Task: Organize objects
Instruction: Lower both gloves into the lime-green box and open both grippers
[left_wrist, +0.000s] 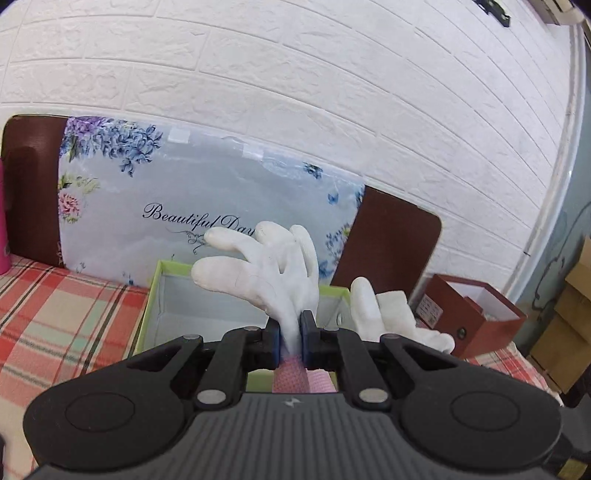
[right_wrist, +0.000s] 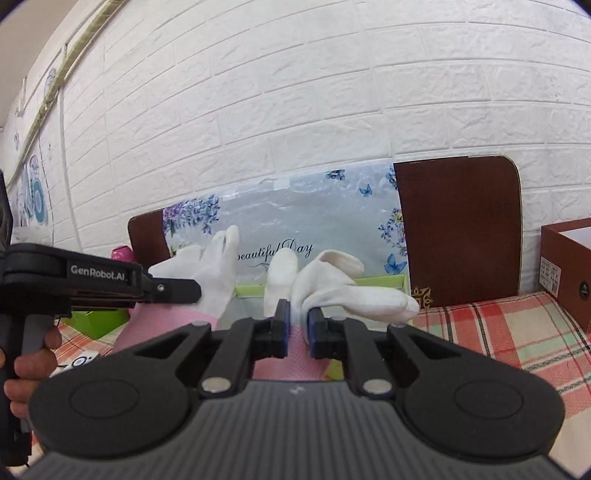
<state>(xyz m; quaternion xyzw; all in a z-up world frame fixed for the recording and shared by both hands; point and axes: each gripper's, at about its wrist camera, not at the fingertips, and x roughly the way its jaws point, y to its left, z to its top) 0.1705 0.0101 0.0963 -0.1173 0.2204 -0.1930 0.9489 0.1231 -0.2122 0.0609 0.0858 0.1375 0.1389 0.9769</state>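
Two white gloves with pink cuffs are held up above an open green-rimmed box (left_wrist: 157, 291). My left gripper (left_wrist: 290, 326) is shut on one white glove (left_wrist: 266, 269) near its cuff, and the glove's fingers splay up and to the left. The second glove (left_wrist: 388, 314) hangs just to its right. In the right wrist view my right gripper (right_wrist: 298, 314) is shut on that second glove (right_wrist: 340, 288), whose fingers droop to the right. The left gripper (right_wrist: 177, 290) enters from the left with its glove (right_wrist: 214, 266), and a hand (right_wrist: 29, 365) grips its handle.
A floral "Beautiful Day" bag (left_wrist: 177, 199) leans on a brown board (left_wrist: 388, 240) against the white brick wall. A red-brown box (left_wrist: 476, 317) stands open at the right. A plaid cloth (left_wrist: 55, 317) covers the surface. A pink bottle (right_wrist: 122, 253) and a green lid (right_wrist: 96, 321) sit at the left.
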